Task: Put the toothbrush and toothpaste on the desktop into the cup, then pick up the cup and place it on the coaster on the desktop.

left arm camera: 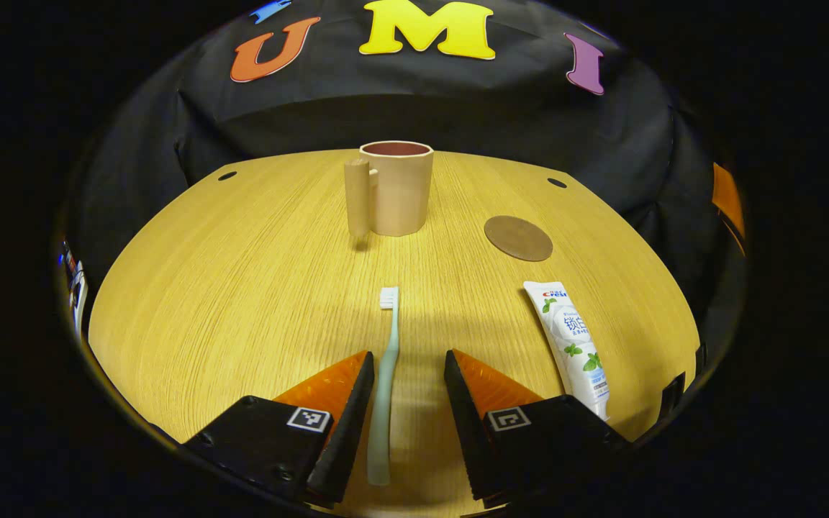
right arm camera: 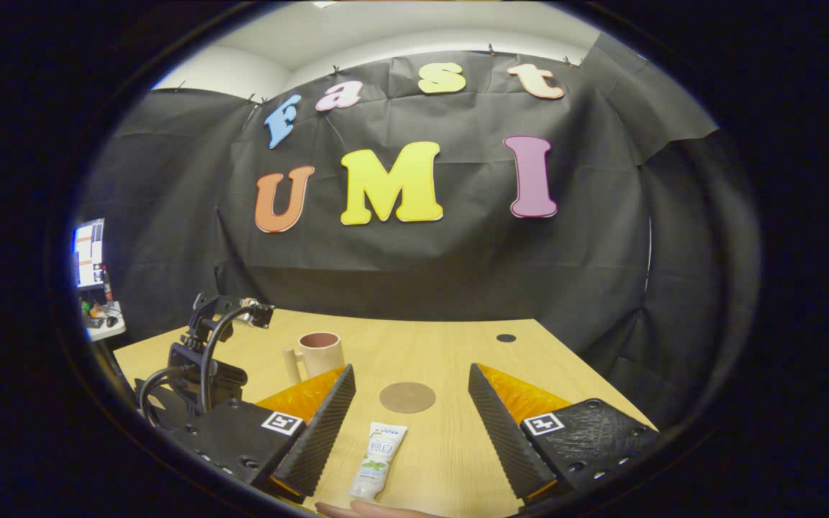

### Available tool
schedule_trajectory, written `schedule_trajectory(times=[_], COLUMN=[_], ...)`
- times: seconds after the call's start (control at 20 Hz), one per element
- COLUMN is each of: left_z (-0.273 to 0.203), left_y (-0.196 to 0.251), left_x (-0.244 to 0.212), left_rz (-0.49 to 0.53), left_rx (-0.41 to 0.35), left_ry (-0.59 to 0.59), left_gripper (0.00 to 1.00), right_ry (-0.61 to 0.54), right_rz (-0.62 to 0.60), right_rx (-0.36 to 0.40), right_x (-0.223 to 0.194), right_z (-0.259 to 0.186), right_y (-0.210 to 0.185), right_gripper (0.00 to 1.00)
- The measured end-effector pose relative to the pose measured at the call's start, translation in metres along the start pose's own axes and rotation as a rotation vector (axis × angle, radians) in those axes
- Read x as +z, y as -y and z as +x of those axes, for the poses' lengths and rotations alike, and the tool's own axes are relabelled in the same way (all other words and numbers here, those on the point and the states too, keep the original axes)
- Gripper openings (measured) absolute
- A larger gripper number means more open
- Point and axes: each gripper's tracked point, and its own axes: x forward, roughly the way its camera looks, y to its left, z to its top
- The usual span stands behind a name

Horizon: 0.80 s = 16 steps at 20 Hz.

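Pale wood desktop (left arm camera: 242, 288) runs back to the black cloth wall. On it the toothbrush (left arm camera: 386, 374) lies flat, bristles toward the cup (left arm camera: 394, 188), its handle running lengthwise between the open fingers of the left gripper (left arm camera: 409, 368), nearest to it. The toothpaste (right arm camera: 378, 450) lies before the wide-open, empty right gripper (right arm camera: 411, 388). The coaster (left arm camera: 518, 238) sits bare beside the cup.
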Motion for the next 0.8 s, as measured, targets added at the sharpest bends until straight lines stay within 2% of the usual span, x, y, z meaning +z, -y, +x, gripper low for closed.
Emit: schedule_trajectory(times=[0.05, 0.1, 0.15, 0.3, 0.35, 0.4, 0.6, 0.8], left_z=[0.002, 0.000, 0.001, 0.001, 0.001, 0.000, -0.006, -0.022], left_y=[-0.001, -0.002, -0.006, -0.013, -0.013, -0.014, -0.011, -0.010], left_x=[0.000, -0.001, -0.001, -0.002, -0.002, -0.002, 0.002, 0.023], left_rz=[0.002, 0.004, 0.011, 0.017, 0.017, 0.019, 0.009, 0.013], left_rx=[0.003, 0.010, 0.027, 0.057, 0.059, 0.062, 0.054, 0.062], left_ry=[-0.002, -0.005, -0.006, -0.009, -0.010, -0.009, 0.009, 0.107], left_gripper=[0.63, 0.53, 0.48, 0.19, 0.14, 0.10, 0.06, 0.06], right_ry=[-0.001, -0.002, -0.002, -0.024, -0.036, -0.050, -0.130, -0.198], right_rz=[-0.006, -0.012, -0.015, -0.024, -0.024, -0.024, -0.024, -0.044], right_rx=[0.007, 0.011, 0.013, 0.017, 0.020, 0.021, 0.033, 0.046], right_x=[0.000, -0.001, -0.001, -0.009, -0.012, -0.015, -0.037, -0.058], right_z=[0.000, 0.000, 0.000, 0.002, 0.003, 0.005, 0.014, 0.020], right_y=[-0.002, -0.003, -0.004, -0.007, -0.008, -0.009, -0.013, -0.022], right_gripper=[0.97, 0.95, 0.95, 0.97, 0.97, 0.95, 0.97, 0.96])
